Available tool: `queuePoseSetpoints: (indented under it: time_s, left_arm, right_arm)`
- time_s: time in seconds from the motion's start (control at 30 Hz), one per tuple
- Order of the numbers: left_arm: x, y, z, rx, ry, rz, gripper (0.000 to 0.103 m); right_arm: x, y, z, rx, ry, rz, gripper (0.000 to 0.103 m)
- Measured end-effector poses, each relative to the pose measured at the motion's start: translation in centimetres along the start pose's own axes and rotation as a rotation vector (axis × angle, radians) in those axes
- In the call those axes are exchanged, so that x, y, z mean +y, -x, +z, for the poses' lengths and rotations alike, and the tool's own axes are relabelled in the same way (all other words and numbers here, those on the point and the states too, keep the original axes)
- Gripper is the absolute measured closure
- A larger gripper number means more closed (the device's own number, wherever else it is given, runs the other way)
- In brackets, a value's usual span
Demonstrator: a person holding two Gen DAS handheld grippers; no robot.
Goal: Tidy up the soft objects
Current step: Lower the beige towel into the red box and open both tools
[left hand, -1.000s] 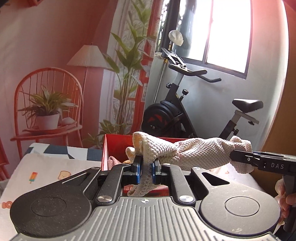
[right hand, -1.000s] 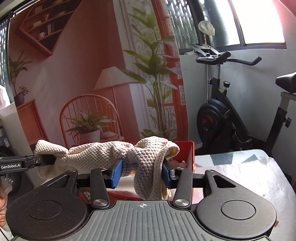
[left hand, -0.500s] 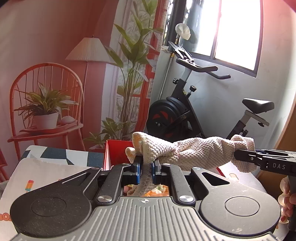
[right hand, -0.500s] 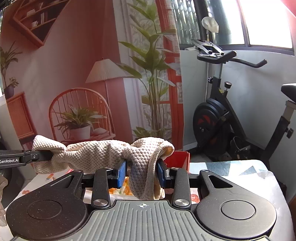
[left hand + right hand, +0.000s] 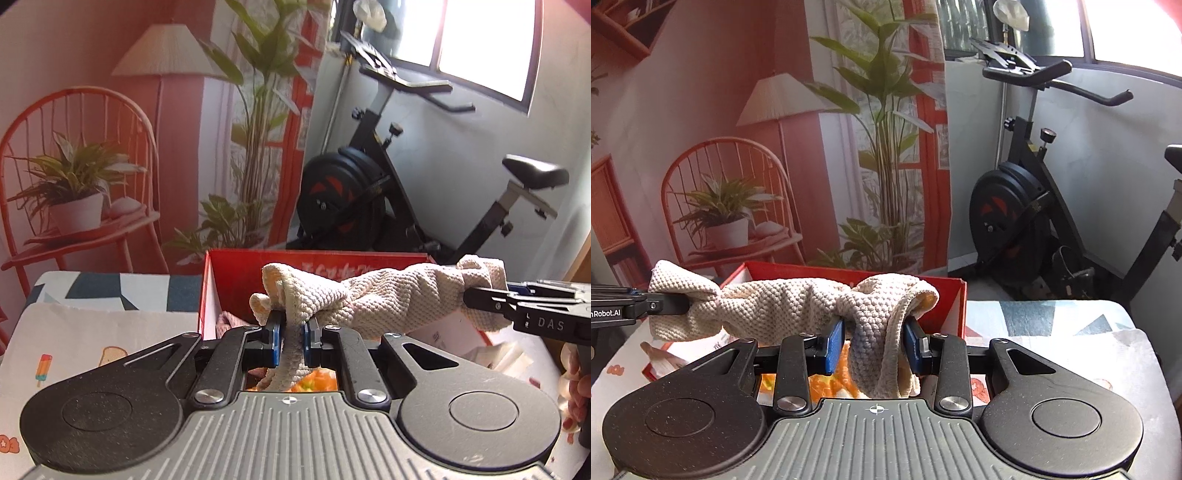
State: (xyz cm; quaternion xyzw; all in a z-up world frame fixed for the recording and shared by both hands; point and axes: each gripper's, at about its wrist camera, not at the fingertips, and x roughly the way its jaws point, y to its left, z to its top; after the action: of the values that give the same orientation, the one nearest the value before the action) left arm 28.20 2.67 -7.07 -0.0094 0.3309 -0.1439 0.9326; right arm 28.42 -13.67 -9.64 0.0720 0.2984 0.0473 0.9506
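A cream knitted cloth (image 5: 388,295) is stretched between my two grippers above a red box (image 5: 236,273). My left gripper (image 5: 292,338) is shut on one end of the cloth. My right gripper (image 5: 873,343) is shut on the other end, and the cloth (image 5: 783,302) runs left from it to the left gripper's fingers (image 5: 665,304). The right gripper's fingers (image 5: 491,301) show at the right of the left wrist view. Orange and pink soft items (image 5: 314,380) lie inside the box under the cloth.
The red box (image 5: 945,295) stands on a table with a patterned cloth (image 5: 92,332). Behind are an exercise bike (image 5: 369,206), a red chair with a potted plant (image 5: 74,199), a lamp and tall plants.
Both grippers have tilted down and lowered the stretched cloth toward the red box. The box and its contents show more fully below the fingers. Both grips are unchanged.
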Motion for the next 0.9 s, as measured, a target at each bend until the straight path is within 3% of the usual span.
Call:
queuePoseSetpoints:
  time_s: [0.07, 0.1, 0.3, 0.4, 0.8, 0.9]
  left_arm:
    - [0.0, -1.0, -0.3, 0.039, -0.017, 0.003, 0.091]
    - [0.2, -1.6, -0.3, 0.061, -0.019, 0.000, 0.091]
    - [0.6, -3.8, -0.8, 0.153, -0.043, -0.011, 0.091]
    - [0.8, -4.8, -0.8, 0.189, -0.040, -0.012, 0.091]
    - [1.1, -7.0, -0.6, 0.260, -0.025, 0.019, 0.091]
    - [1.1, -6.7, -0.4, 0.255, -0.020, 0.021, 0.088]
  right_arm:
    - [0.1, -1.0, -0.3, 0.030, 0.024, 0.002, 0.072]
    - [0.3, -1.4, -0.4, 0.048, 0.039, 0.003, 0.078]
    - [2.2, -4.3, -0.7, 0.187, 0.129, 0.024, 0.078]
    - [2.7, -5.6, -0.8, 0.237, 0.105, 0.024, 0.078]
    - [2.7, -7.6, -0.6, 0.328, 0.073, -0.025, 0.076]
    - [2.2, -7.6, -0.5, 0.330, 0.049, -0.039, 0.067]
